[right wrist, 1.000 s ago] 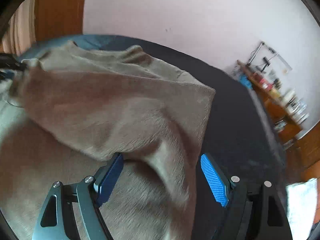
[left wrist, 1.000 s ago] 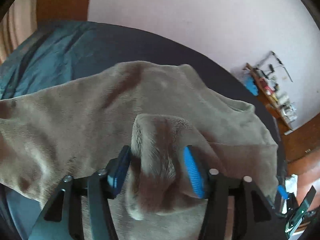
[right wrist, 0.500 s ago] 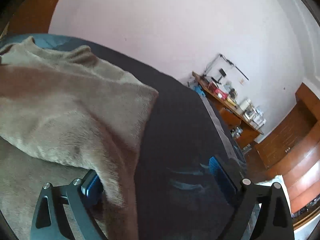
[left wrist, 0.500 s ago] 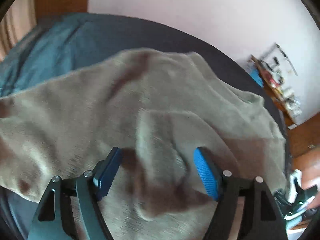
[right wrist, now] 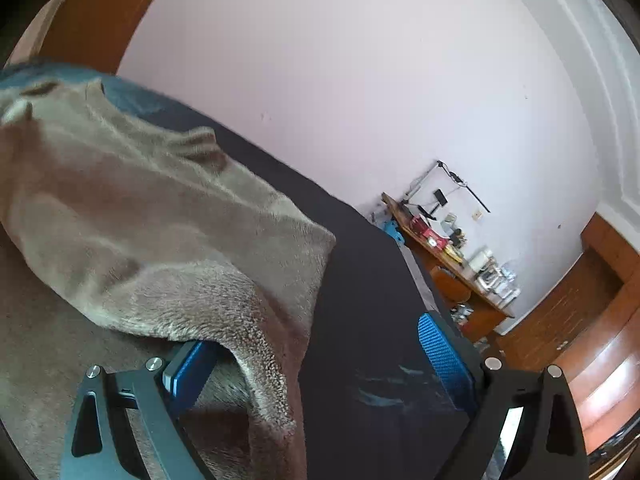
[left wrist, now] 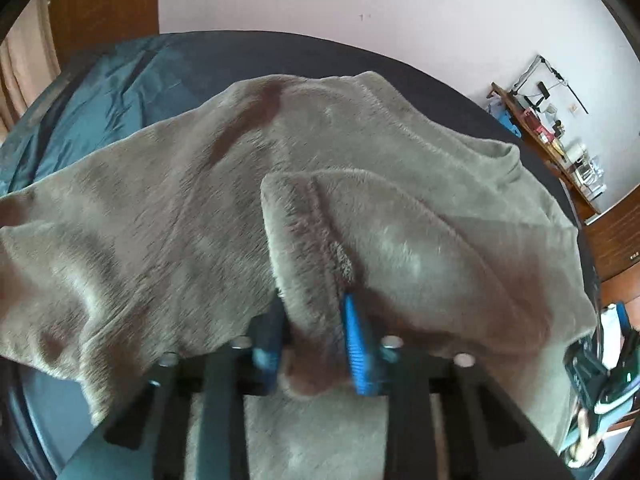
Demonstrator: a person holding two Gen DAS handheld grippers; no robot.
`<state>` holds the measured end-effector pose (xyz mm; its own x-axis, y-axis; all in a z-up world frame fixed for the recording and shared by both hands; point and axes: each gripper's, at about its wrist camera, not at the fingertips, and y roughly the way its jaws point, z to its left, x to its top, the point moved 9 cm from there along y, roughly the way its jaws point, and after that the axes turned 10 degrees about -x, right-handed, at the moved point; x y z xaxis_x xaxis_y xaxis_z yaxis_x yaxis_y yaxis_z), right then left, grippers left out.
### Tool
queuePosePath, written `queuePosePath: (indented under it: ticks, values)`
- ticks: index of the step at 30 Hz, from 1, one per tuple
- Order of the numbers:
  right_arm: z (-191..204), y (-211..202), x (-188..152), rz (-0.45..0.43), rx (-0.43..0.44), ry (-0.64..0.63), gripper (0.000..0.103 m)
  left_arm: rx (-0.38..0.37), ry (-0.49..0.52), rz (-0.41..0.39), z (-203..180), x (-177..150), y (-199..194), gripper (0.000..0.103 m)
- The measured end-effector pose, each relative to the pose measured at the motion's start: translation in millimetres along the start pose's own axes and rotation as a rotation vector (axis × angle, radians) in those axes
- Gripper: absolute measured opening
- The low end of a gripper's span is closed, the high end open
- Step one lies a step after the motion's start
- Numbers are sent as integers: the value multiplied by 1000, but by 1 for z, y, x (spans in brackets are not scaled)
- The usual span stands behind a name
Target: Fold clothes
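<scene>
A: Where was the fleece garment (left wrist: pixel 168 216)?

B: Spread over the dark bed cover (right wrist: pixel 360 280), filling the left wrist view from nine to three o'clock.

A: And the left gripper (left wrist: pixel 310 340)?

B: Its blue pads were closed tight on a raised fold of the fleece at six o'clock.

A: The right gripper (right wrist: pixel 316 364)?

B: Spread wide, gripping nothing; its left pad (right wrist: pixel 190 368) sat under the garment's edge, its right pad (right wrist: pixel 444 356) over bare cover.

A: Anything else?

B: A cluttered desk (right wrist: pixel 448 248) at three o'clock, by the wall.
</scene>
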<state>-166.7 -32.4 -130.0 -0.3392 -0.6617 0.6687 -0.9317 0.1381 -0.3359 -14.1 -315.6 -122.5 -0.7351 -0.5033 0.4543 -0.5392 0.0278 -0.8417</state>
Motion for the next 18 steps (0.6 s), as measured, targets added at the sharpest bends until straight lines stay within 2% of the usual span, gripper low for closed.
queuePosePath:
  ticks: [5, 10, 12, 14, 15, 18]
  values:
    - [-6, 14, -6, 45, -47, -27, 97, 104, 89, -10, 12, -12, -17, 23]
    - [-12, 14, -8, 45, -55, -34, 99, 173, 241, -34, 8, -21, -41, 26]
    - [-14, 14, -8, 45, -58, -36, 100, 176, 243, -15, 12, -23, -39, 28]
    - [-17, 14, -9, 45, -61, -39, 100, 172, 235, 10, 18, -26, -36, 34]
    - [-18, 14, -9, 45, -62, -40, 100, 170, 231, 22, 21, -27, -35, 41]
    - [-16, 4, -2, 12, 60, 6, 100, 132, 156, -10, 30, -22, -44, 65]
